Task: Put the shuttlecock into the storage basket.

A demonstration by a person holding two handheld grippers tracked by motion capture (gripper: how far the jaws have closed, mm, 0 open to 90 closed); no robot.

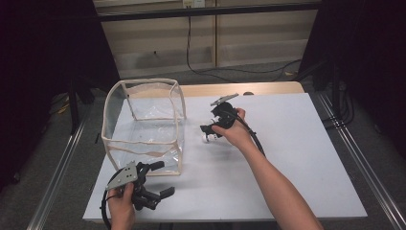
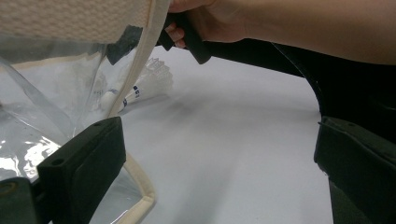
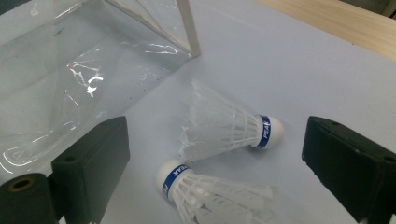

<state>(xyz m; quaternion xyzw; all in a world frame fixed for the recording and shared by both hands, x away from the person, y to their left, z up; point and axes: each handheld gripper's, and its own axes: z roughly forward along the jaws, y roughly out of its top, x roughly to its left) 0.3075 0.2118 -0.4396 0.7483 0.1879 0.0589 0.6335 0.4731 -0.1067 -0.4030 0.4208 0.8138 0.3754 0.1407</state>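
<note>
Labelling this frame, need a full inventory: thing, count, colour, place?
Shuttlecocks: two, white with blue bands, lying on the table right of the bag, between the right tongs' open jaws, untouched.
Bag: one, clear plastic with cream trim, standing open on the table's left part.
Table: one, white sheet over a wooden top.
Cable: one, black, on the floor behind the table.
Left tongs: black, open, at the bag's near corner.
Right tongs: black, open, over the shuttlecocks.
Hands: two, one gripping each tongs.
</note>
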